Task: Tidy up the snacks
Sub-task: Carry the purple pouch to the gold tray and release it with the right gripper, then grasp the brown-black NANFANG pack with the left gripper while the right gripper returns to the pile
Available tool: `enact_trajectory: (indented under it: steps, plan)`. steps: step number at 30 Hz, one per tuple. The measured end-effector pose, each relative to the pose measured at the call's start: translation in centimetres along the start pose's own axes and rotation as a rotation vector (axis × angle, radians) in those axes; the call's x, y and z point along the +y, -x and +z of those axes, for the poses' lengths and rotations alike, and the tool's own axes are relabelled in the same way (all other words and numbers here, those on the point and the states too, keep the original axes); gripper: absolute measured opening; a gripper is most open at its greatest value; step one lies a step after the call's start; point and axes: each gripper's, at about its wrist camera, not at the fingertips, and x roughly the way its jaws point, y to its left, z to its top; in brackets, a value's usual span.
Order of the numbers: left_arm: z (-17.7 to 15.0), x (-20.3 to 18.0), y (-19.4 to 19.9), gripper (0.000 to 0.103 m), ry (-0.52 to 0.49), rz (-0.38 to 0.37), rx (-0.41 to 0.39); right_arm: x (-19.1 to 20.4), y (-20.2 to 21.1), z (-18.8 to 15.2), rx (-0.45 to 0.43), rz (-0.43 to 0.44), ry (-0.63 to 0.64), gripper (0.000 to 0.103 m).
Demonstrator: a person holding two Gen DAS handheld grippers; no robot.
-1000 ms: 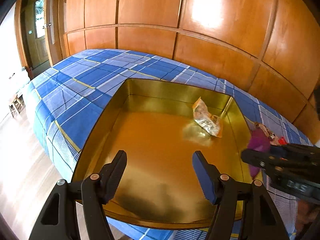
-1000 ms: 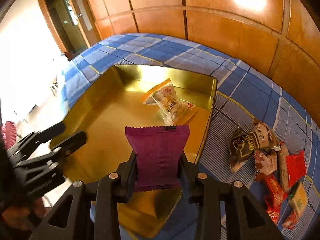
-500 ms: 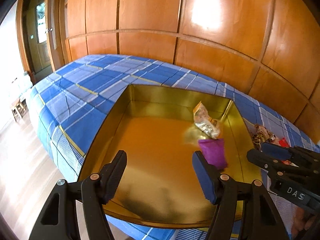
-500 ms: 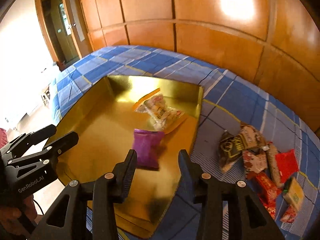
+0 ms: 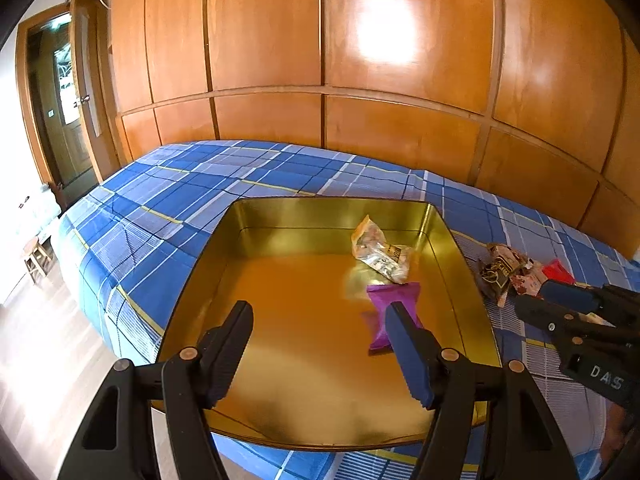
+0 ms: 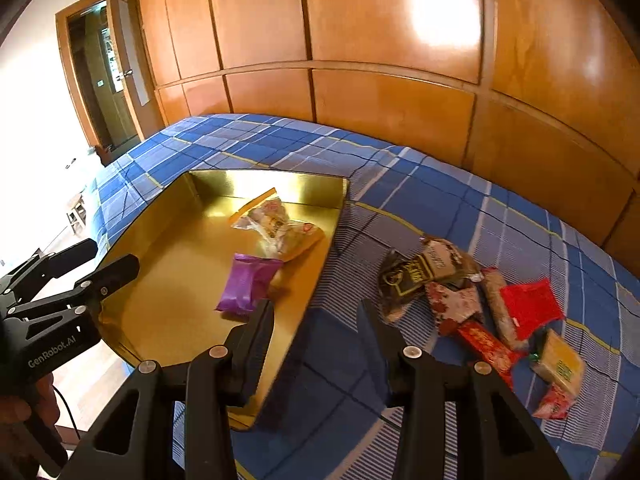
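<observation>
A gold tray point(image 5: 304, 216) point(image 6: 188, 320) lies on the blue plaid bed. Inside it lie a purple snack packet point(image 5: 384, 312) point(image 6: 248, 282) and a clear packet with an orange strip point(image 5: 380, 250) point(image 6: 276, 222). A pile of several snack packets point(image 6: 472, 296) point(image 5: 508, 270) lies on the cover right of the tray. My left gripper point(image 5: 320, 348) is open and empty over the tray's near side. My right gripper point(image 6: 320, 320) is open and empty above the tray's right rim, between tray and pile; it also shows in the left wrist view point(image 5: 560, 308).
Wooden wall panels point(image 5: 360, 80) stand behind the bed. A doorway point(image 6: 100, 80) and bare floor with a small stool point(image 5: 36, 256) lie to the left. The plaid cover point(image 6: 400, 184) stretches behind the tray.
My right gripper opened and let go of the purple packet, which now lies in the tray. Both grippers drew back and up; the right one swung right toward the pile.
</observation>
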Motion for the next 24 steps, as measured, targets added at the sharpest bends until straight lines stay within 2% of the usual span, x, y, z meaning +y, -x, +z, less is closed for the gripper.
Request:
enact_trajectory:
  steps: [14,24]
  plan:
    - [0.0,-2.0,0.8,0.069,-0.067,-0.011,-0.019,-4.4,2.4,-0.9,-0.029,-0.074,-0.017,0.044]
    - [-0.1,-4.0,1.1,0.069,-0.127,-0.028,-0.021,-9.1,4.4,-0.9,-0.046,-0.143,-0.041,0.044]
